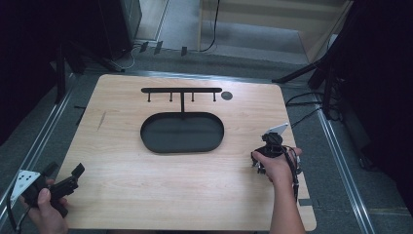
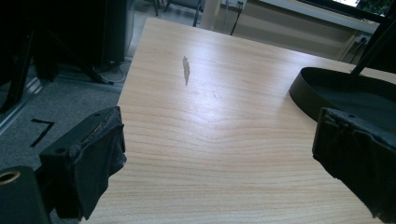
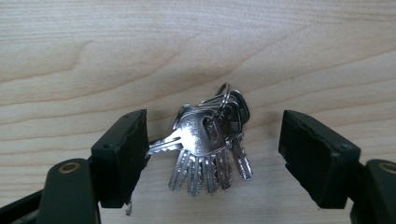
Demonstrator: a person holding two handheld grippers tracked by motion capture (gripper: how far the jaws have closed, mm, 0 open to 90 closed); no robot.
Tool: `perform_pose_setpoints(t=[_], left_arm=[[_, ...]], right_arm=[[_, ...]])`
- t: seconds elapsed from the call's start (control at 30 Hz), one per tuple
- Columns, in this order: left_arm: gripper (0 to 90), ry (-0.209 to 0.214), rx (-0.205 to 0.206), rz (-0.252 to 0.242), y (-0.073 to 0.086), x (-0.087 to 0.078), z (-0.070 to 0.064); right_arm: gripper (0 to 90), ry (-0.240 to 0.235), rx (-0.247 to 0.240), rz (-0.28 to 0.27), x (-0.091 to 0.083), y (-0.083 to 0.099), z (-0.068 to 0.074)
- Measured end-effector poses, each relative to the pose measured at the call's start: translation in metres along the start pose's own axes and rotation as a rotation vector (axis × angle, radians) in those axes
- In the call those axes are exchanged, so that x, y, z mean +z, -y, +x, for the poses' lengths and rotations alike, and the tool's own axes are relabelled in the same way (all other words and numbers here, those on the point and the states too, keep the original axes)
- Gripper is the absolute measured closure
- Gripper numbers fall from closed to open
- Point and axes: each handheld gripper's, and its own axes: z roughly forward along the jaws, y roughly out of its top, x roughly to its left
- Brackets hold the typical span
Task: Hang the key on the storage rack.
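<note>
- The keys point(image 3: 208, 142) are a bunch of silver ones on a small split ring, fanned out flat on the desk point(image 1: 146, 185). Most blades point toward the camera in the right gripper view, and one sticks out sideways toward the jaw on the left of that view.
- The top key has a rounded head with some stamped marking, too small to read. Hard to count them since they overlap, maybe five or six.
- The right gripper point(image 3: 212, 154) sits over the bunch with its jaws wide apart, one on each side. The sideways blade's tip goes right up to that jaw or behind it, can't tell if it actually touches.
- From the high view the right gripper point(image 1: 267, 155) is near the desk's right edge, right of the tray, and the hand point(image 1: 278, 163) covers the keys completely.
- The left gripper point(image 1: 62, 171) is at the desk's near left corner, jaws apart, nothing between them. In its own view it's just bare wood between the jaws, plus a small dark scuff point(image 2: 186, 70) farther up.
- A black oval tray point(image 1: 182, 132) with a hook rack point(image 1: 181, 90) standing at its back sits mid-desk. The left gripper view cuts it off at the right edge point(image 2: 336, 91).
- There's a small dark round spot point(image 1: 226, 95) just right of the rack, no idea what it is.
</note>
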Motion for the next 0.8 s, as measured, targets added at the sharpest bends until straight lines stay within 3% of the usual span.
perform_pose_setpoints(t=[0.1,0.2,0.37,0.47,0.6,0.67,0.73,0.8], left_arm=[[3.0,0.000,-0.001,0.000,0.000,0.000,0.000],[2.9,0.000,-0.002,0.000,0.000,0.000,0.000],[3.0,0.000,-0.002,0.000,0.000,0.000,0.000],[3.0,0.000,-0.001,0.000,0.000,0.000,0.000],[3.0,0.001,0.000,0.001,0.000,0.000,0.000],[2.9,0.001,0.000,0.001,0.000,0.000,0.000],[2.9,0.001,-0.001,0.001,0.000,0.000,0.000],[3.0,0.001,-0.001,0.001,0.000,0.000,0.000]], right_arm=[[26.6,-0.017,0.004,-0.005,0.001,0.002,-0.002],[36.2,-0.059,-0.008,-0.009,0.000,0.004,-0.007],[42.1,-0.068,-0.012,0.001,-0.002,0.008,-0.016],[52.2,-0.117,-0.018,0.014,-0.002,0.011,-0.022],[61.8,-0.146,-0.034,0.022,-0.002,0.012,-0.025],[76.2,-0.167,-0.055,0.023,-0.005,0.013,-0.029],[81.6,-0.191,-0.065,0.020,-0.006,0.014,-0.032],[82.8,-0.182,-0.078,0.011,-0.008,0.015,-0.035]])
